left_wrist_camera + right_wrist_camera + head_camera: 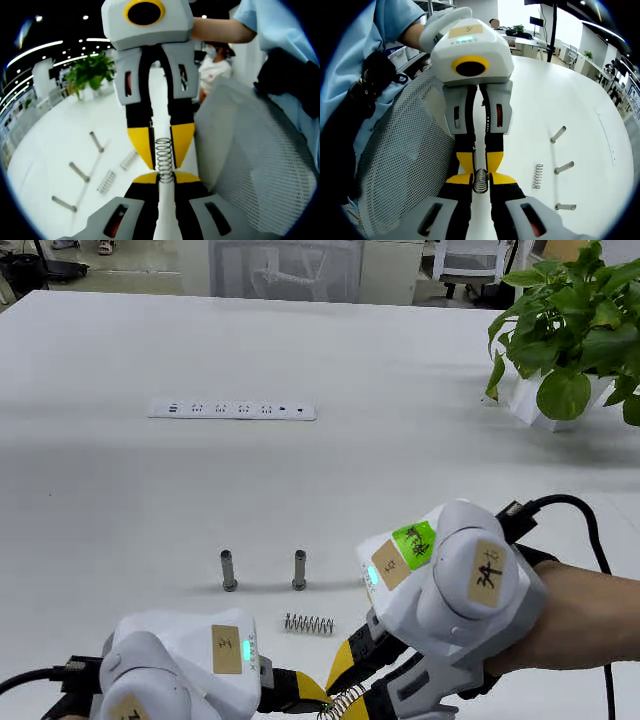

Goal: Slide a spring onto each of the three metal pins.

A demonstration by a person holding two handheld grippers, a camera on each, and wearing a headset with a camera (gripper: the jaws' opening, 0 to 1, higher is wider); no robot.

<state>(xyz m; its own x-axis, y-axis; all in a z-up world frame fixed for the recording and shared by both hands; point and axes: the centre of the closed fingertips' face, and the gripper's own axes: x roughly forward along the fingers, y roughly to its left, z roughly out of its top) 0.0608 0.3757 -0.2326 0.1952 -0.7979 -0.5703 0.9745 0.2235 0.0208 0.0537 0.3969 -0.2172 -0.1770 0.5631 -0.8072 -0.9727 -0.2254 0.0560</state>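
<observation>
Low at the front of the table, my left gripper (312, 695) and right gripper (355, 680) meet tip to tip on one spring (345, 702). In the left gripper view that spring (164, 157) runs from my own yellow tips up between the right gripper's fingers (182, 142). The right gripper view shows it end-on (480, 180) between my jaws. Two metal pins (228, 570) (299, 569) stand upright just beyond. All three pins (558, 134) (563, 167) (565, 206) are bare. A loose spring (308, 623) lies on the table, and another (129, 160) lies near it.
A white power strip (232, 410) lies mid-table. A potted plant (570, 330) stands at the far right. A cable (590, 530) trails from the right gripper. A mesh chair back (405, 165) and the person's blue sleeve are close behind the grippers.
</observation>
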